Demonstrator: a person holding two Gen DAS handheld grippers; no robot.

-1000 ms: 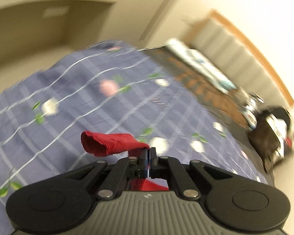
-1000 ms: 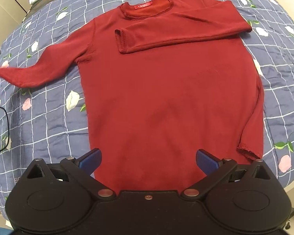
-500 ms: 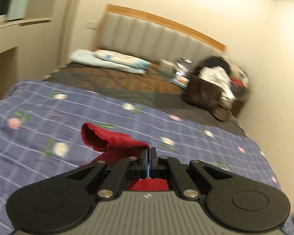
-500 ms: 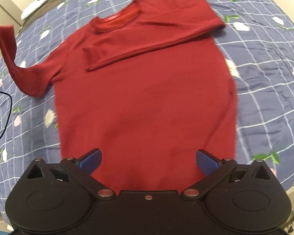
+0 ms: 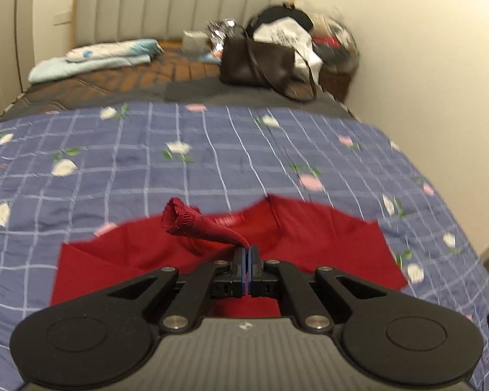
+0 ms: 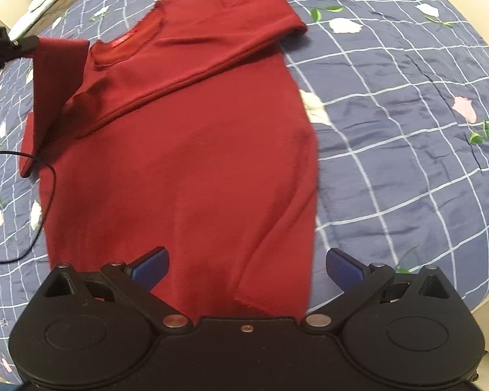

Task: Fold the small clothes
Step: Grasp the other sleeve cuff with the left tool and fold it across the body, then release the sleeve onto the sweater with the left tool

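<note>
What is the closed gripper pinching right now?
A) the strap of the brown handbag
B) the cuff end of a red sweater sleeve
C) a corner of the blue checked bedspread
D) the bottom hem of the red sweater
B: the left gripper is shut on the sleeve of the red sweater, its open cuff lifted above the sweater's body, while the right gripper hangs open over the hem.

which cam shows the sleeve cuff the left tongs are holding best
The left wrist view: the red knitted sleeve cuff sits centred and open-ended just beyond the shut left tongs. The right wrist view shows that sleeve only side-on at the left edge.
</note>
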